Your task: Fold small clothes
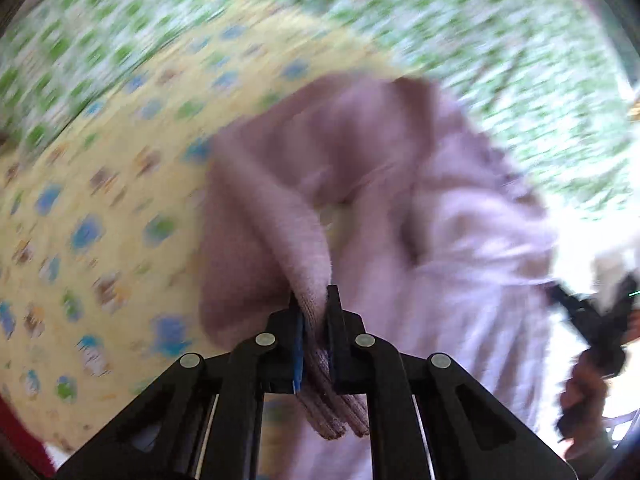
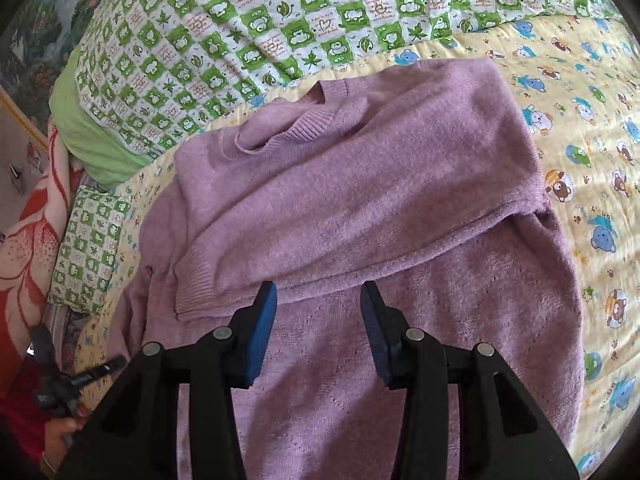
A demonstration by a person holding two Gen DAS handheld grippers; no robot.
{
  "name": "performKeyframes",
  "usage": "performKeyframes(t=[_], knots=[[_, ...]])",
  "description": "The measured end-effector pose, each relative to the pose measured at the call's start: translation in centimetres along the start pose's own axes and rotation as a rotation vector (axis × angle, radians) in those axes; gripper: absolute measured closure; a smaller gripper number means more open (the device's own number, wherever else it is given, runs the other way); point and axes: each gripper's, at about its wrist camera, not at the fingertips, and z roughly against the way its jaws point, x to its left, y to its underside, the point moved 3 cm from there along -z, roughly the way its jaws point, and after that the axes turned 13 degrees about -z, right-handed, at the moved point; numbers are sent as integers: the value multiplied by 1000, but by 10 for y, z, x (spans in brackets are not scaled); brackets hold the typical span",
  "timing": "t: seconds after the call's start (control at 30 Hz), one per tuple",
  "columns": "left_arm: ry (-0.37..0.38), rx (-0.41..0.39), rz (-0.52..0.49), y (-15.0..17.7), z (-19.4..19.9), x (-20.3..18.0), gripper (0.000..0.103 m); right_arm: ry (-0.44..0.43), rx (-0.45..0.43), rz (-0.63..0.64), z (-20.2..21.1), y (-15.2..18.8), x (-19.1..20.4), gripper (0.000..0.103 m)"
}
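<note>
A lilac knitted sweater (image 2: 360,184) lies on a yellow bear-print blanket (image 2: 592,92), neckline away from me, with one sleeve (image 2: 248,256) folded across its body. My right gripper (image 2: 319,294) hovers open just above the lower body of the sweater, with nothing between its blue pads (image 2: 262,336). The left wrist view is blurred. In it my left gripper (image 1: 314,300) is shut on a ribbed cuff (image 1: 332,412) of the sweater (image 1: 360,160), and the fabric is lifted and drawn toward the camera. The right gripper (image 1: 600,320) shows at that view's right edge, held by a hand.
A green-and-white checked quilt (image 2: 280,28) covers the bed beyond the blanket, with a green pillow (image 2: 92,136) at the left. A red floral cloth (image 2: 28,248) lies at the left edge. A hand in a red sleeve (image 2: 24,392) shows at the lower left.
</note>
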Motion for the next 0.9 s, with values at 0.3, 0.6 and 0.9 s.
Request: performKeyframes(t=[0.3,0.6,0.9], knots=[[312,-87,-219,-108,-54,-190,96,-3,-30,-49,15,-13,-20,58],[238,99,-382,-87,-190,-248,89,2,-16,-100,21,-21,-45,58],[47,-31,-345,-47,-97,-140,42,-11,36,-21,-4,-18,-29,58]])
